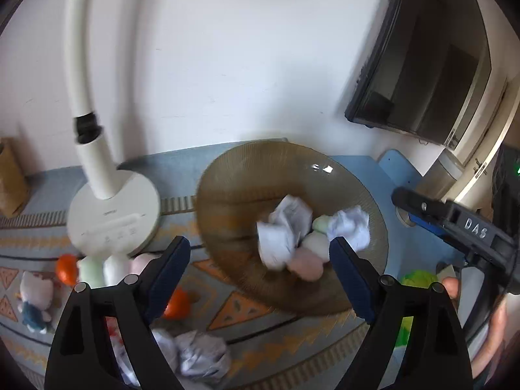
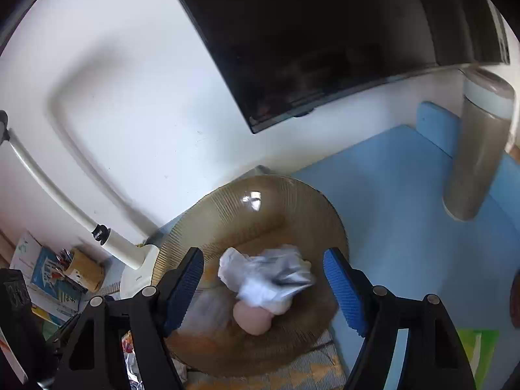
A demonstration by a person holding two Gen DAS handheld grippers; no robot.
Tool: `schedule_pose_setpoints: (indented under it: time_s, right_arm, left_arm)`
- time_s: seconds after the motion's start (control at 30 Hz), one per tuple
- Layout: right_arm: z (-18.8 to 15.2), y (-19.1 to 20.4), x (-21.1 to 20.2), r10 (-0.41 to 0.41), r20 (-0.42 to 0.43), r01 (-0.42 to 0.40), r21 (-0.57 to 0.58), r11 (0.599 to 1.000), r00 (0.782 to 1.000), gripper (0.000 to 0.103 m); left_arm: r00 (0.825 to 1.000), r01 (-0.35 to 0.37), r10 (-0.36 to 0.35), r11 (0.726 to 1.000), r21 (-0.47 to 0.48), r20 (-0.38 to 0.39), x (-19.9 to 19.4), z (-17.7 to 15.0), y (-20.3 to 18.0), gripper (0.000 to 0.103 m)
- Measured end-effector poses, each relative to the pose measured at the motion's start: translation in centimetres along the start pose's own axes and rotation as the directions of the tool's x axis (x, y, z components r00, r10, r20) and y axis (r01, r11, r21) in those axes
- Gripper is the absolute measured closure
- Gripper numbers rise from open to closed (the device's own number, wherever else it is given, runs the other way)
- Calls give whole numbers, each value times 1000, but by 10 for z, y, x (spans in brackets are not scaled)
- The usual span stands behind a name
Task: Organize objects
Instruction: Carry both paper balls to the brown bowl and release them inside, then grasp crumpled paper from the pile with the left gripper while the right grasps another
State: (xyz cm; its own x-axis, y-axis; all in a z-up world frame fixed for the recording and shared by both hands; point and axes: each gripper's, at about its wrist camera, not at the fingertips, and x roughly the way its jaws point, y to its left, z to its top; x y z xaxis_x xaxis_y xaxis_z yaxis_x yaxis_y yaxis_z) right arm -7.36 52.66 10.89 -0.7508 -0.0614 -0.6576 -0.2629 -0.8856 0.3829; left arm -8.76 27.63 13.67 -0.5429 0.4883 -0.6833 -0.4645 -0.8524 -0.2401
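Note:
A brown ribbed glass plate point(image 1: 234, 201) sits on the patterned mat and holds two crumpled white papers point(image 1: 282, 234) point(image 1: 349, 224) and pastel eggs, one of them pink point(image 1: 307, 266). My left gripper point(image 1: 260, 269) hangs open above the plate's near side, with nothing pressed between its pads. In the right wrist view, my right gripper point(image 2: 263, 269) is also open above the same plate point(image 2: 260, 221). A blurred crumpled paper point(image 2: 266, 279) and a pink egg point(image 2: 253, 318) lie below it. The right tool's black body point(image 1: 471, 227) shows at the right of the left wrist view.
A white desk lamp base point(image 1: 113, 214) stands left of the plate. Beside it lie two oranges point(image 1: 66, 268) point(image 1: 177, 304), pastel eggs point(image 1: 91, 271), a plush toy point(image 1: 34, 299) and another crumpled paper point(image 1: 201, 354). A dark monitor point(image 2: 325, 48), a grey tumbler point(image 2: 477, 152) and a pencil holder point(image 2: 84, 269) line the back.

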Motion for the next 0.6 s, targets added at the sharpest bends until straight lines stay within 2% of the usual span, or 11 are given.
schedule_pose_setpoints:
  time_s: [0.1, 0.2, 0.37, 0.4, 0.43, 0.47, 0.53, 0.6]
  right_arm:
    - [-15, -2, -7, 2, -6, -2, -17, 1000, 1000, 28]
    - [-37, 6, -19, 47, -17, -48, -41, 998, 999, 28]
    - [-76, 51, -41, 167, -25, -169, -176, 970, 986, 28]
    - [-83, 64, -45, 192, -31, -195, -215, 957, 981, 28]
    - [-92, 79, -50, 209, -32, -210, -257, 943, 977, 28]
    - [-97, 89, -54, 215, -30, -215, -285, 934, 976, 27]
    - [-115, 113, -60, 232, -35, -229, -357, 906, 972, 23]
    - [-135, 127, -61, 246, -46, -243, -398, 885, 968, 17]
  left_arm:
    - [998, -3, 5, 1000, -21, 57, -31, -15, 14, 16]
    - [986, -76, 80, 996, -37, 145, -78, -41, 31, 16]
    - [944, -180, 210, 974, -135, 255, -155, -84, 71, 16]
    - [936, -190, 226, 970, -154, 269, -166, -89, 76, 14]
    - [927, -205, 248, 963, -175, 281, -177, -96, 83, 7]
    - [916, -225, 275, 955, -194, 291, -187, -104, 91, 0]
    - [895, -255, 321, 938, -236, 309, -200, -120, 106, 1]
    - [885, -295, 367, 918, -265, 285, -199, -136, 125, 1]
